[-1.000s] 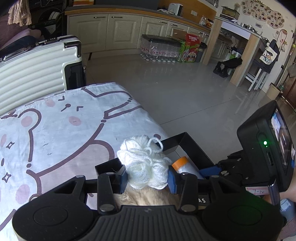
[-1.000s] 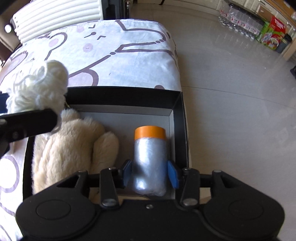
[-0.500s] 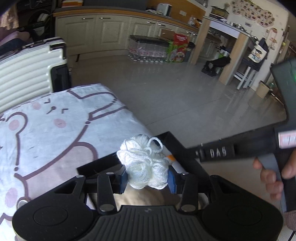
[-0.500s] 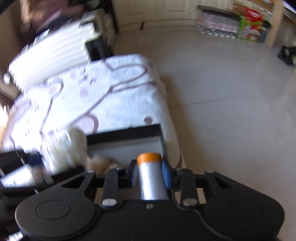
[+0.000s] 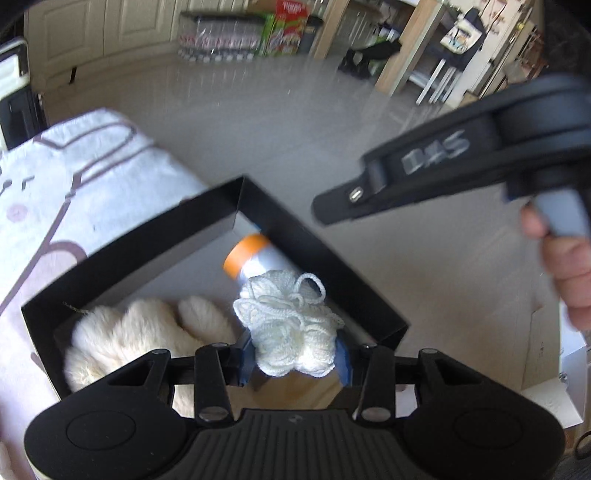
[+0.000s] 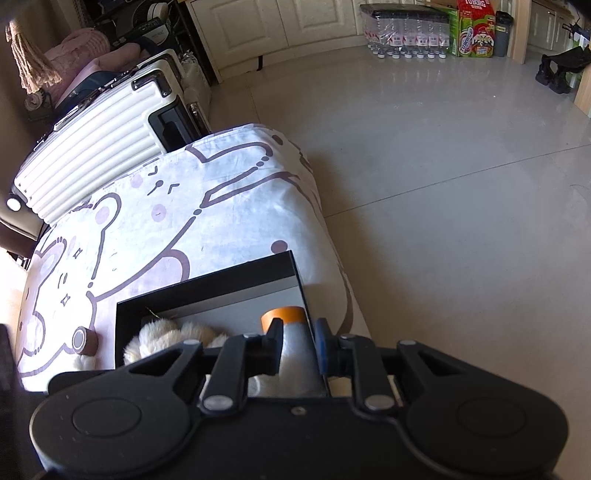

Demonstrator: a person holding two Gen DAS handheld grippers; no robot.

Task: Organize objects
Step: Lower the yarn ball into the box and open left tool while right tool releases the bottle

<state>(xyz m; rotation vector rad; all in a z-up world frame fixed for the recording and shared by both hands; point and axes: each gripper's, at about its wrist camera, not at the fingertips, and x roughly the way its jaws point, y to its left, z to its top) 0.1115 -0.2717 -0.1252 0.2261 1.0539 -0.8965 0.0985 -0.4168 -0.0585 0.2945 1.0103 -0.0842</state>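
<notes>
The left gripper (image 5: 293,360) clenches a white yarn ball (image 5: 290,328) above the black box (image 5: 325,266); lower it beside the plush toy (image 5: 122,343) before releasing. Right jaws empty, closed.

bed, bear-print sheet (image 6: 229,221) | black box (image 6: 207,291) | tape roll (image 6: 84,340)

A glossy pale tiled floor (image 6: 443,155) caught bright daylight. Cream cabinet doors (image 6: 258,26) lined the far wall, with packs of water bottles (image 6: 406,33) and a red-and-green carton (image 6: 474,31) before them. A ribbed white suitcase (image 6: 99,136) stood beside the bear-print cloth (image 6: 166,229).
</notes>
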